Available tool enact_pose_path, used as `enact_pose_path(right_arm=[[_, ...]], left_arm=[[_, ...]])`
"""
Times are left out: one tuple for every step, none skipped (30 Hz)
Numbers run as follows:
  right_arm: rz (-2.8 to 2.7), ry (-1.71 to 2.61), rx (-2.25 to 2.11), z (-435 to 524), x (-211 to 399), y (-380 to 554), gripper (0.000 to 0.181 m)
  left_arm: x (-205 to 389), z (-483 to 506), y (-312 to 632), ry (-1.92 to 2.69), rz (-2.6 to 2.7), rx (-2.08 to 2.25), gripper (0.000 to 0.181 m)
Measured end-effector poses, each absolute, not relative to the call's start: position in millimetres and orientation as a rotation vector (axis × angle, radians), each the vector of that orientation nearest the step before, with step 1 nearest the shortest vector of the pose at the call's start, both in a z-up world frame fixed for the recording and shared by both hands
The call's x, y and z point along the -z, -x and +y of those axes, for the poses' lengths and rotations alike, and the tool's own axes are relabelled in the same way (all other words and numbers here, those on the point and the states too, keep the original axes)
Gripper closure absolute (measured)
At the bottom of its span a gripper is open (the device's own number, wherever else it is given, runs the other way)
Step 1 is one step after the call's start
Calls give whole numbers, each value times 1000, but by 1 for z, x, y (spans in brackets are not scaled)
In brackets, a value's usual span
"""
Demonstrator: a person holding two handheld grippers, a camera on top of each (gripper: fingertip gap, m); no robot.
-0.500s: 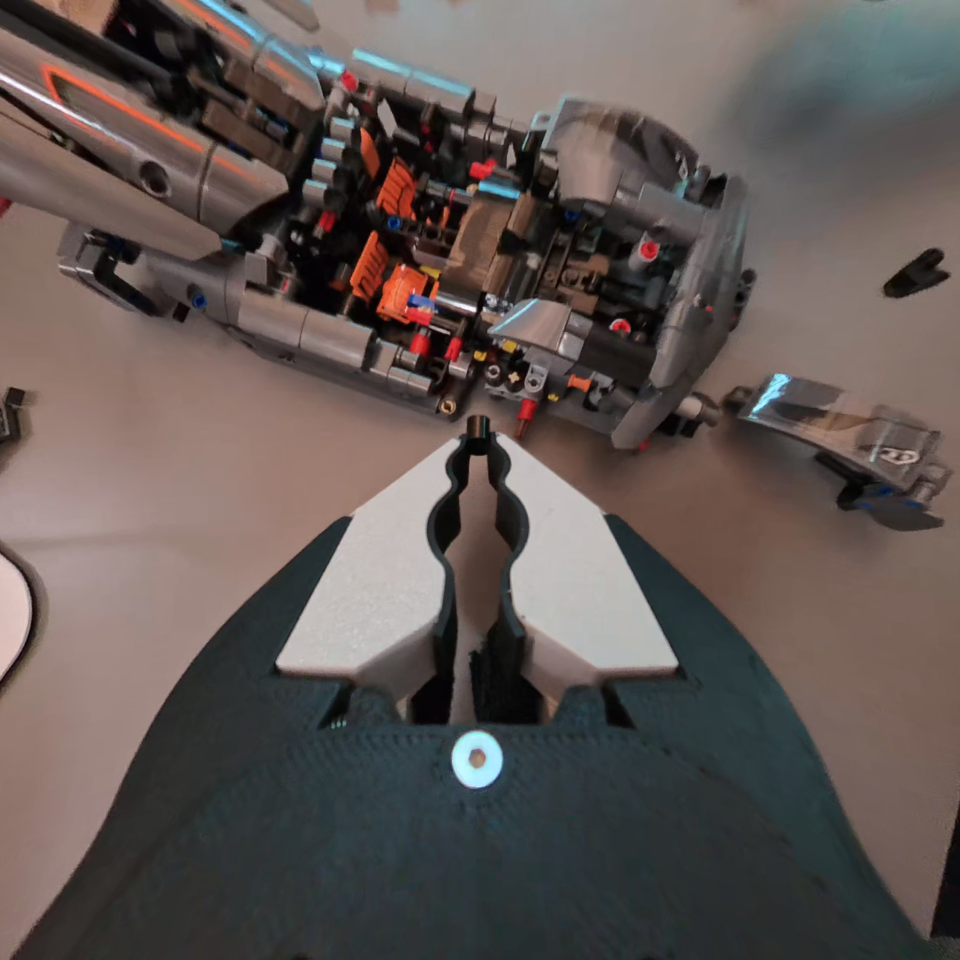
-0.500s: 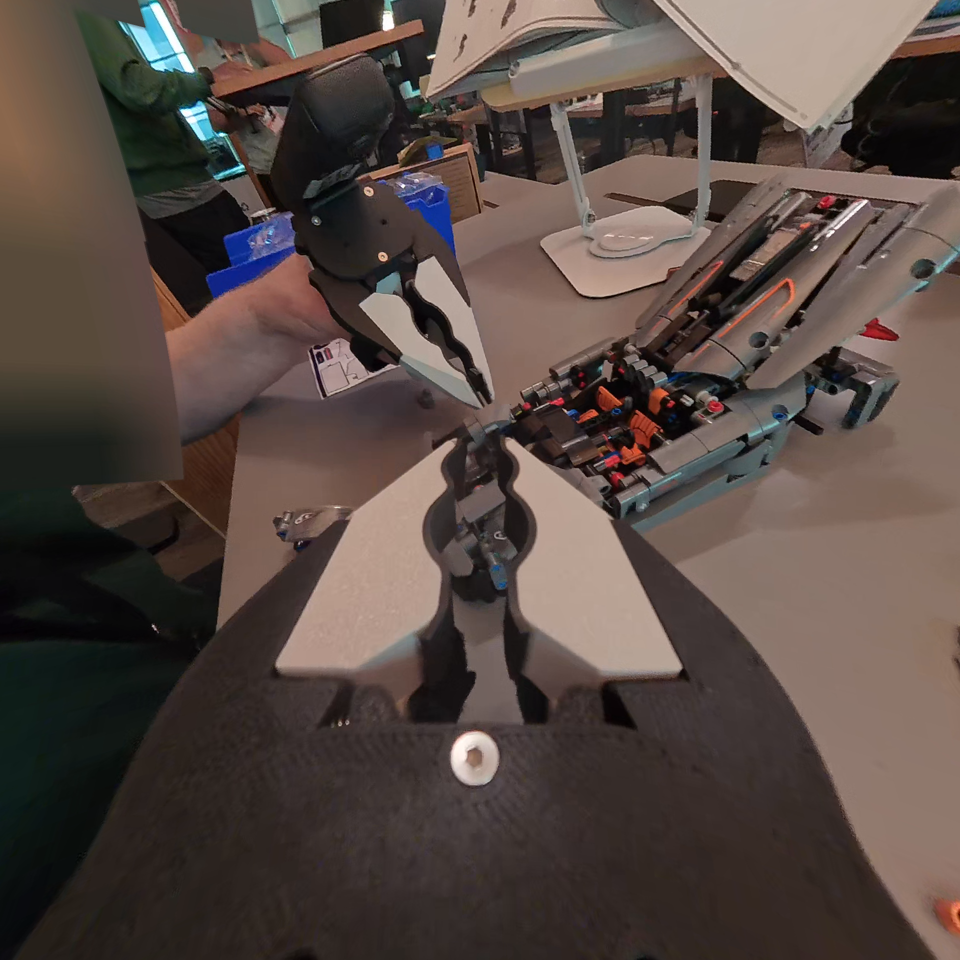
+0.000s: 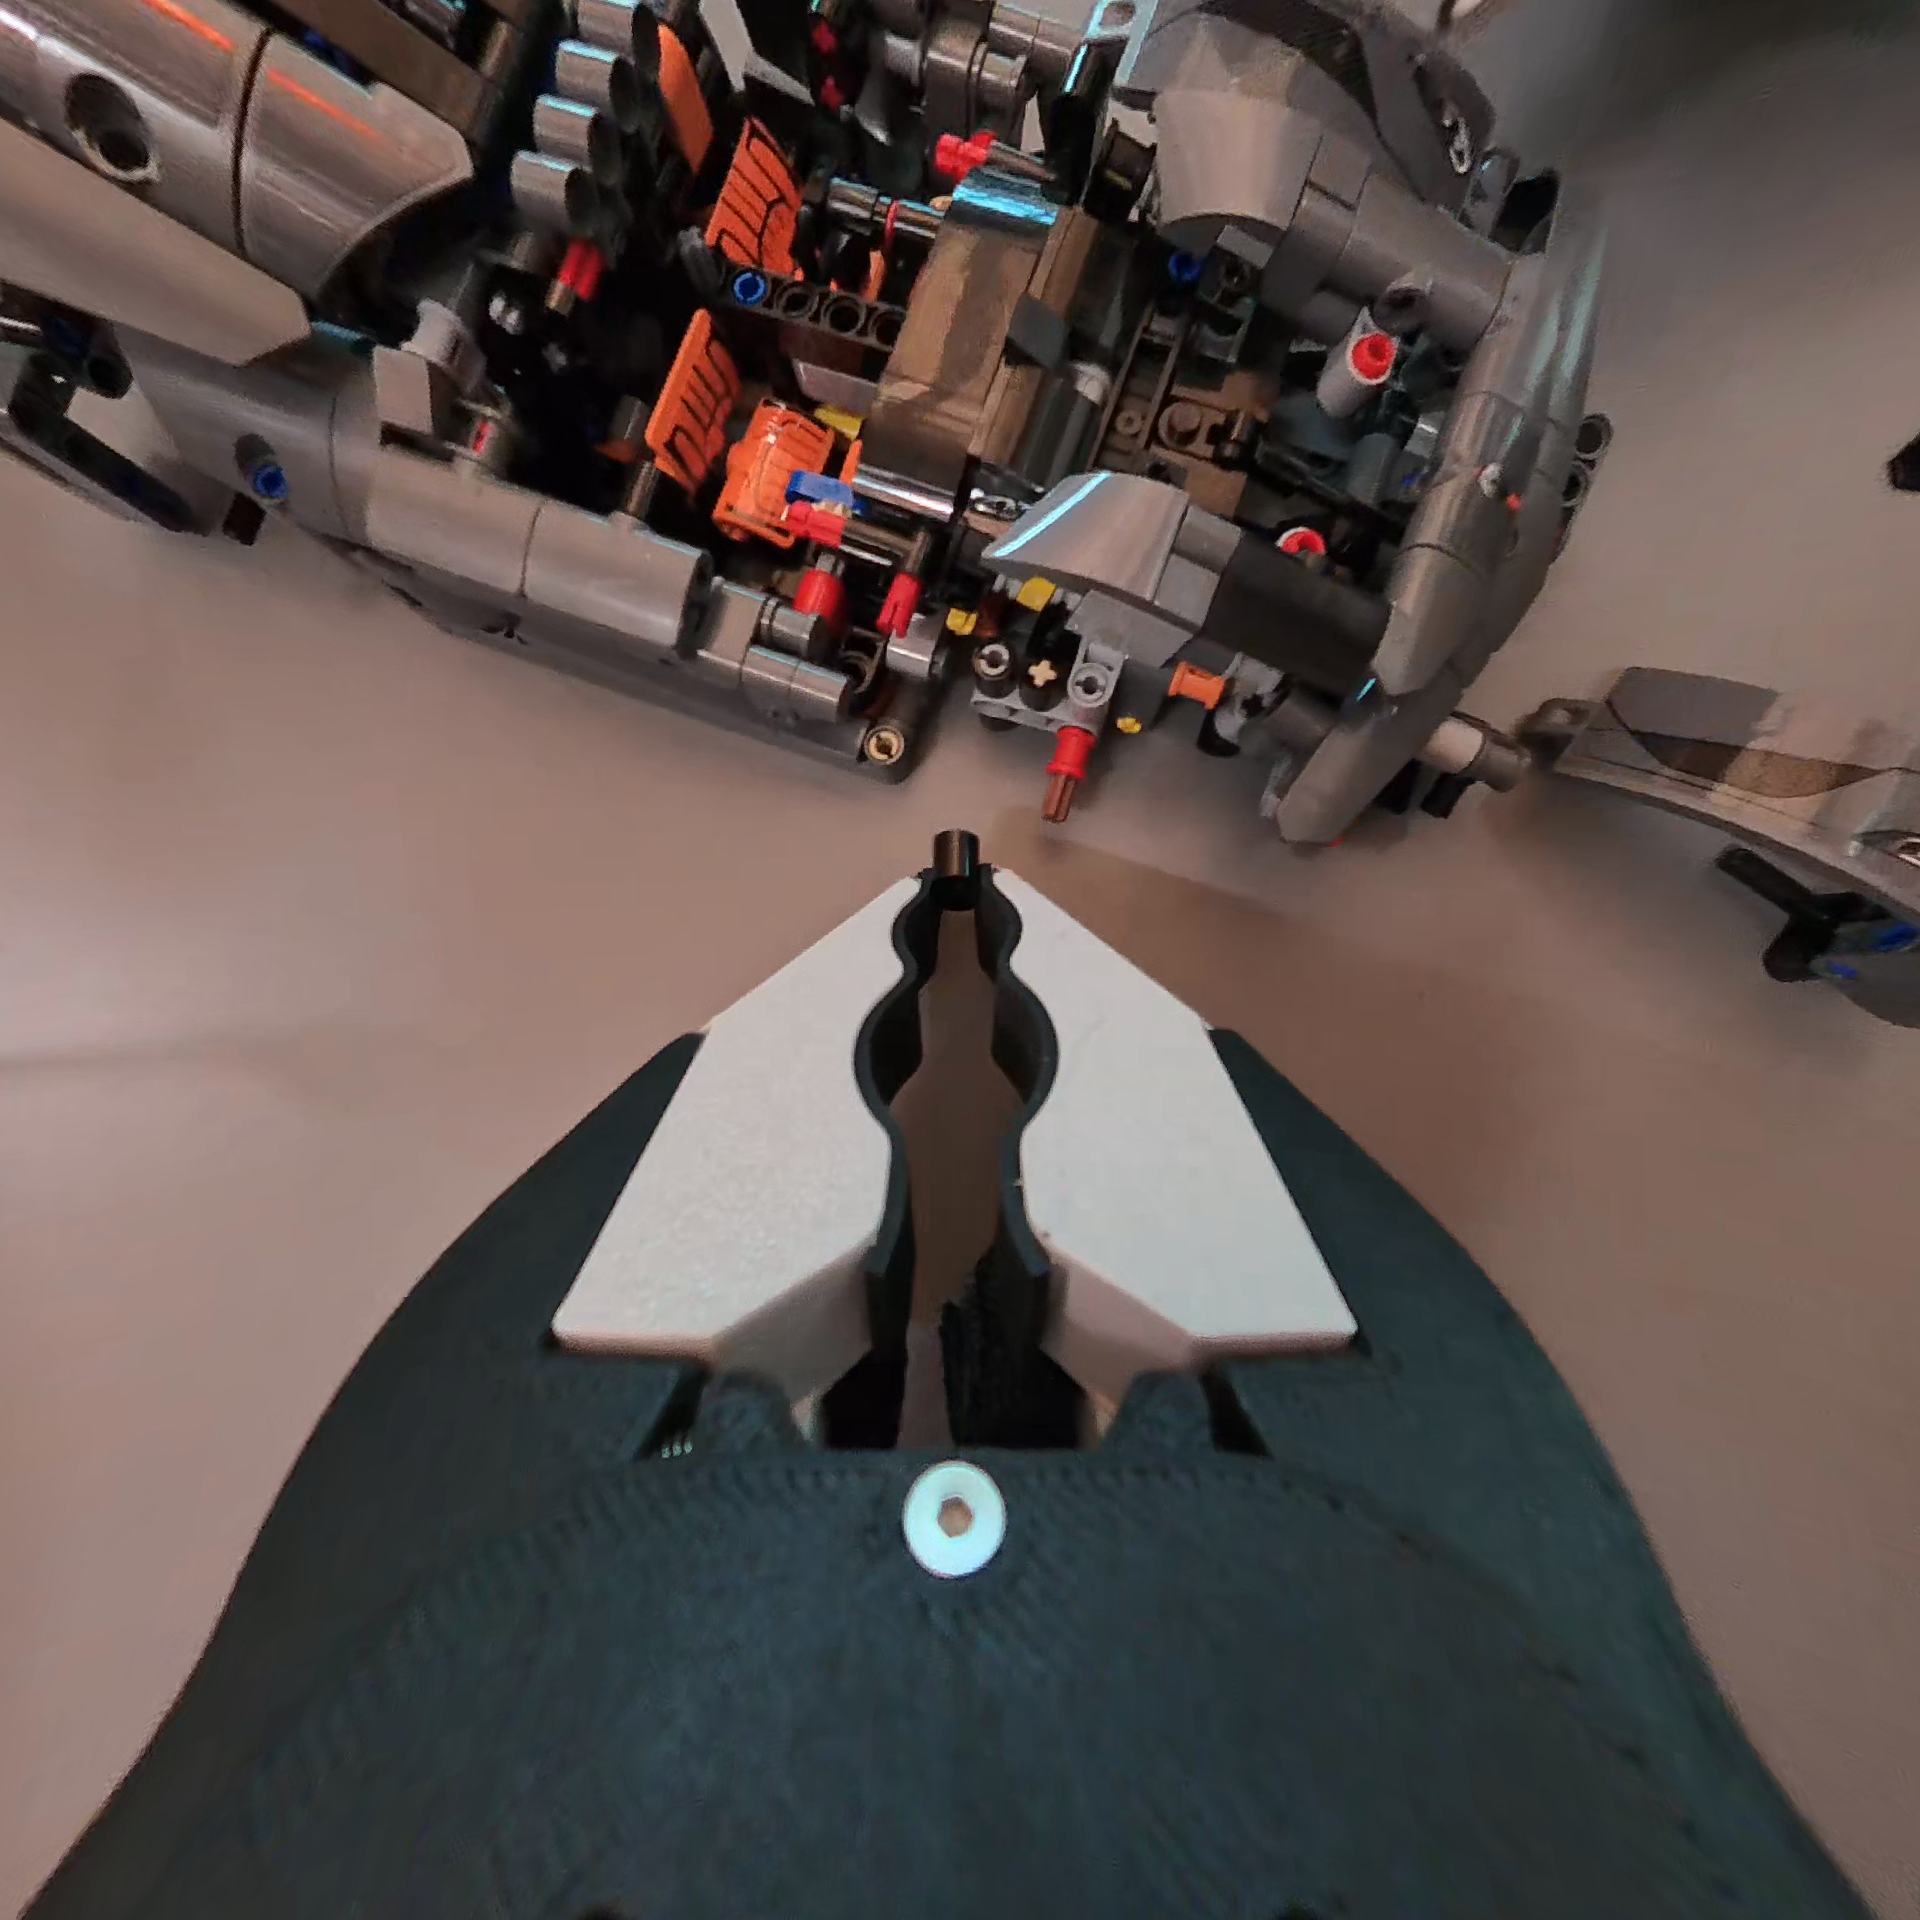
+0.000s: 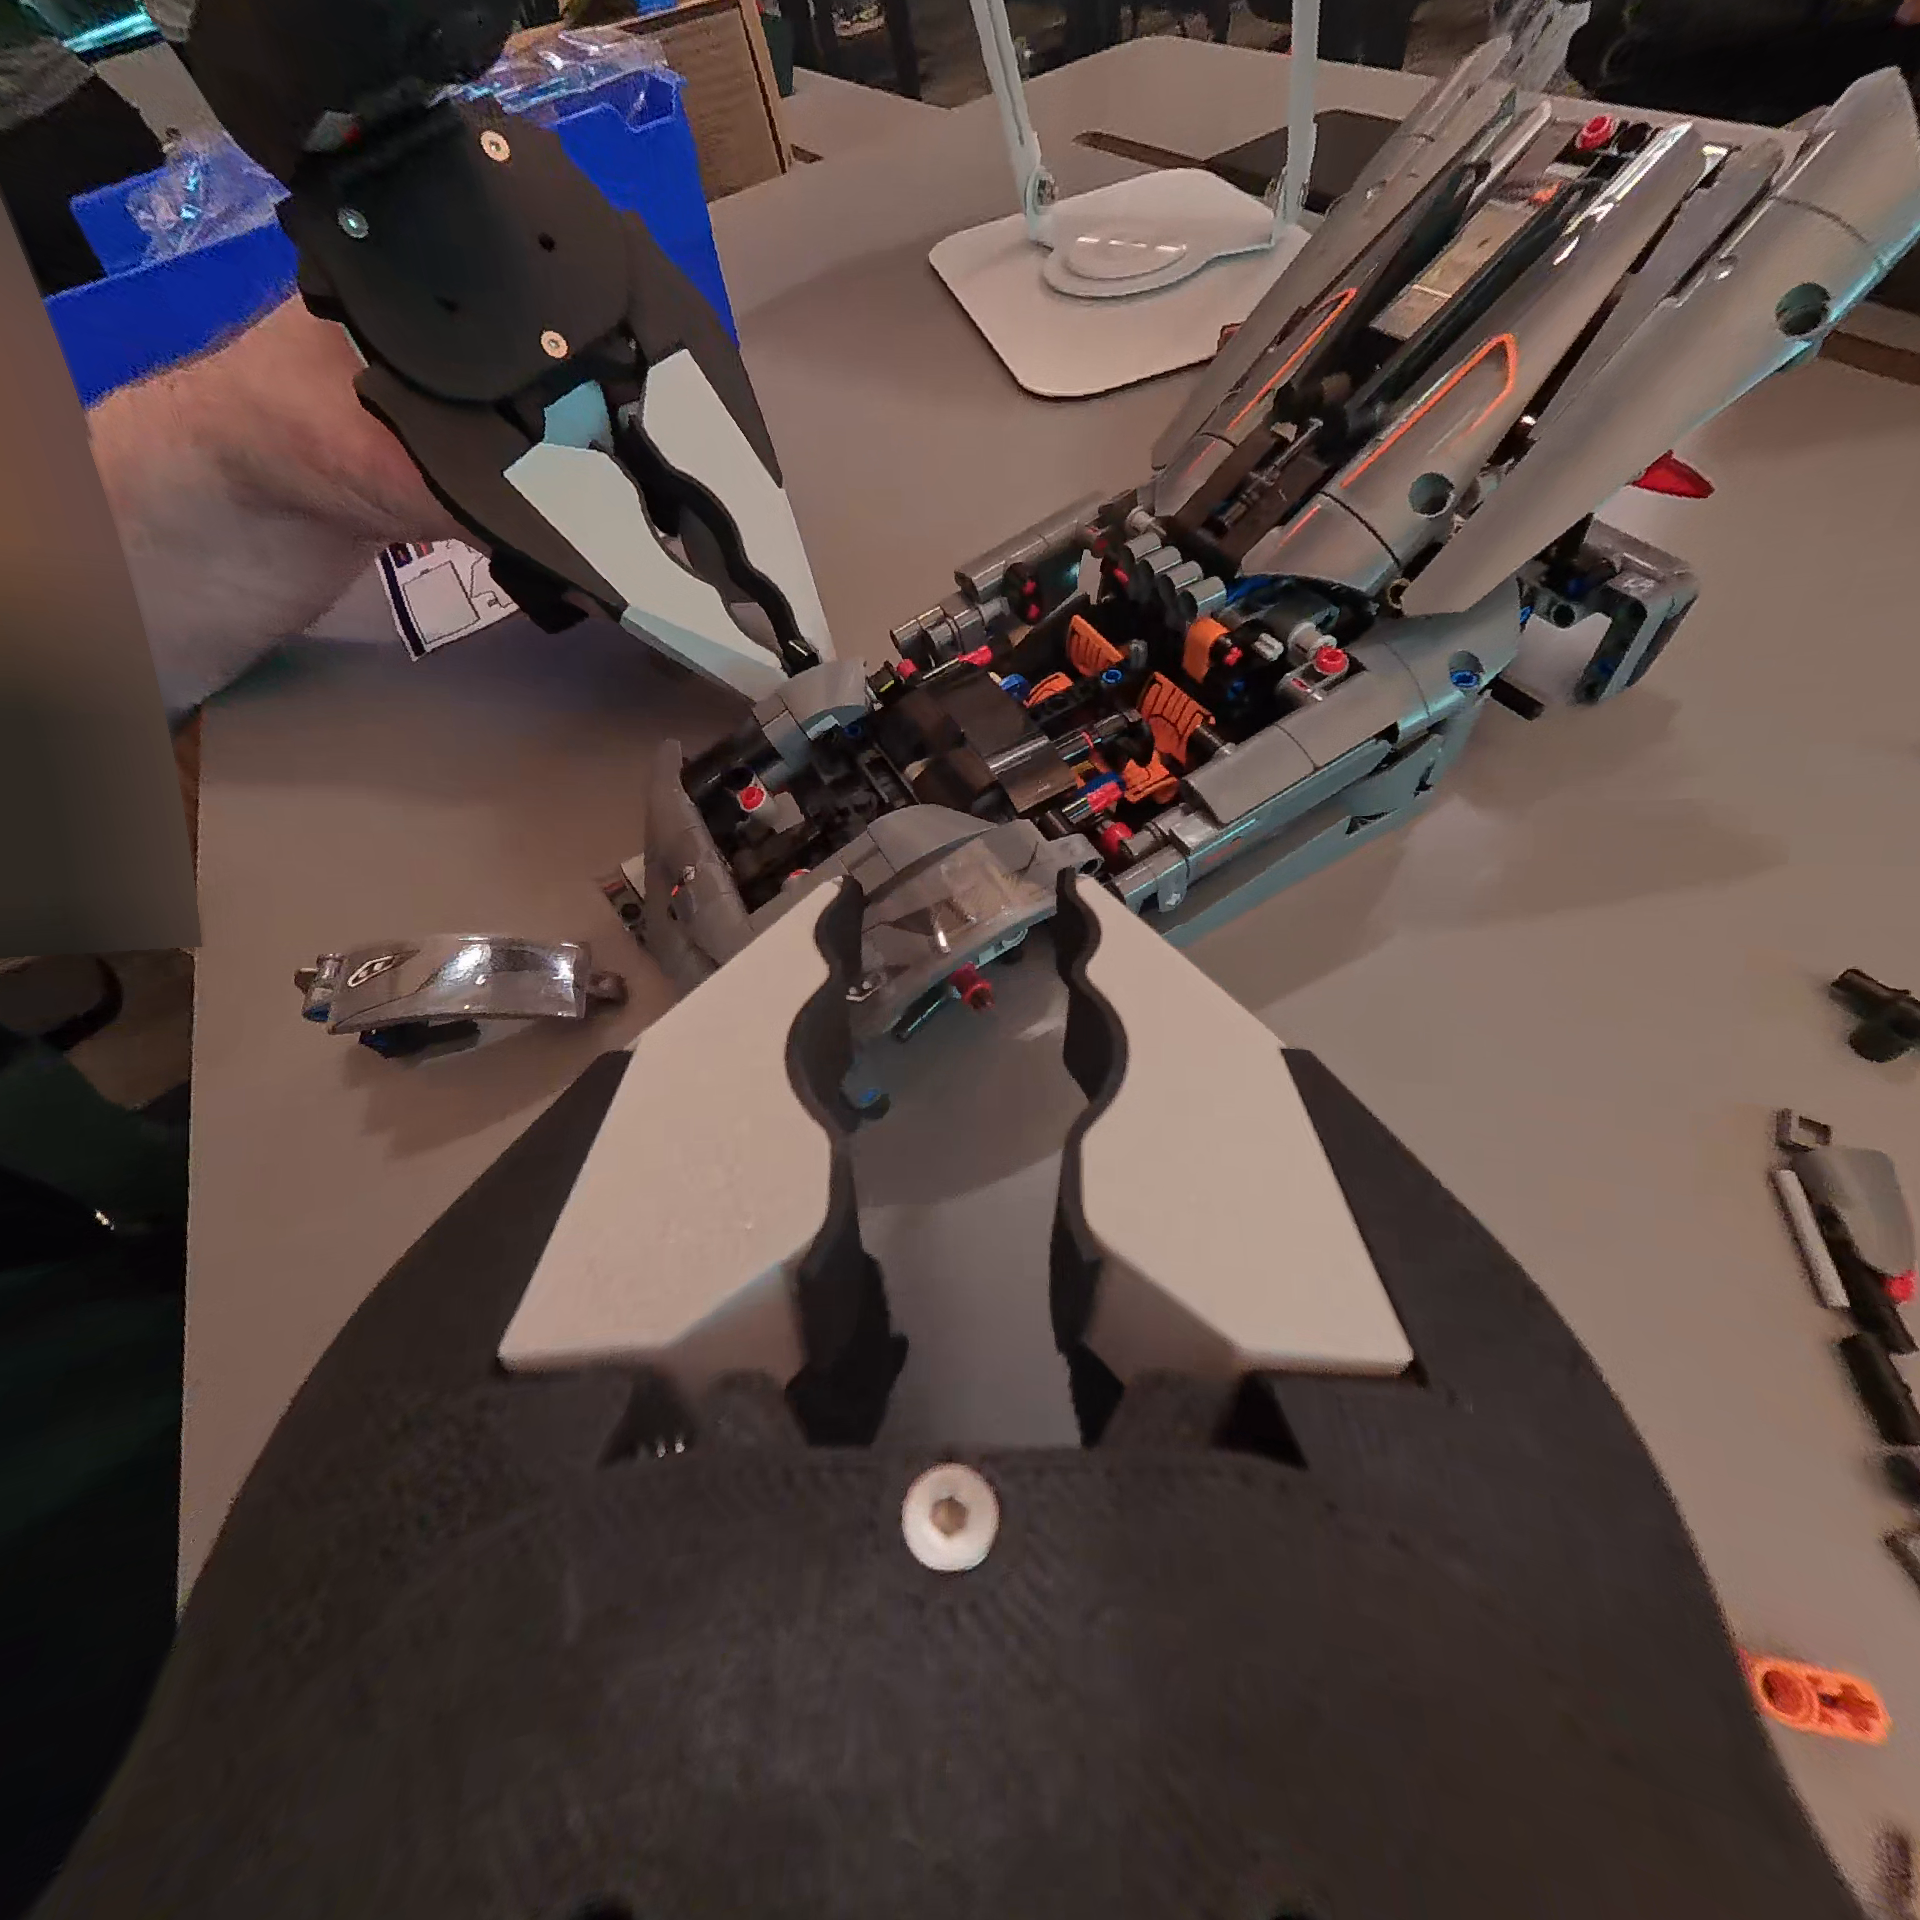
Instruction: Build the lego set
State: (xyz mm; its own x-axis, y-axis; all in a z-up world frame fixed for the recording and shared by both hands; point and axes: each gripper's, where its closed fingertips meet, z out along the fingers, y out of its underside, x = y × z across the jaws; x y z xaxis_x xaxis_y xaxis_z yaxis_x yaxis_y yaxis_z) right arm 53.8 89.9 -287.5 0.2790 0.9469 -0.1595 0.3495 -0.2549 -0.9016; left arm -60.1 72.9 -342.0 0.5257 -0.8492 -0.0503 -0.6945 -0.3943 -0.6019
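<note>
Matte grey table (image 3: 312, 935), angular glossy lego car (image 3: 935, 364).

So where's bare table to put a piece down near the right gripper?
Bare table lies between the car model and the loose parts at right. Another patch sits between the model's nose and the detached grey panel. The right edge is crowded.

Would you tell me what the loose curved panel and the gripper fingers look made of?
Loose curved panel: apparently moulded plastic, glossy silver-grey; it shows sharp highlights. Right gripper fingers: probably 3D-printed plastic, matte pale grey with a grainy surface and black wavy inner liners.
</note>
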Motion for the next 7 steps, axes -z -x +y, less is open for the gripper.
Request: enact_pose_path(right_arm=[[-1181,1772,-962,91,289,-54,145],[-1179,1779,-964,92,291,-54,145],[-1180,1786,-972,92,291,-54,144],[-1179,1784,-975,93,291,-54,143],[-1178,1783,-972,93,291,-54,143],[-1179,1782,-971,93,291,-54,144],[-1181,1783,-970,94,291,-53,144]], left_arm=[[342,73,60,2202,1248,363,177],[342,72,60,2203,1248,369,177],[342,72,60,2203,1247,379,177],[342,72,60,2201,1244,391,177],[342,72,60,2199,1243,400,177],[342,72,60,2197,1242,408,177],[342,72,60,2193,1241,416,177]])
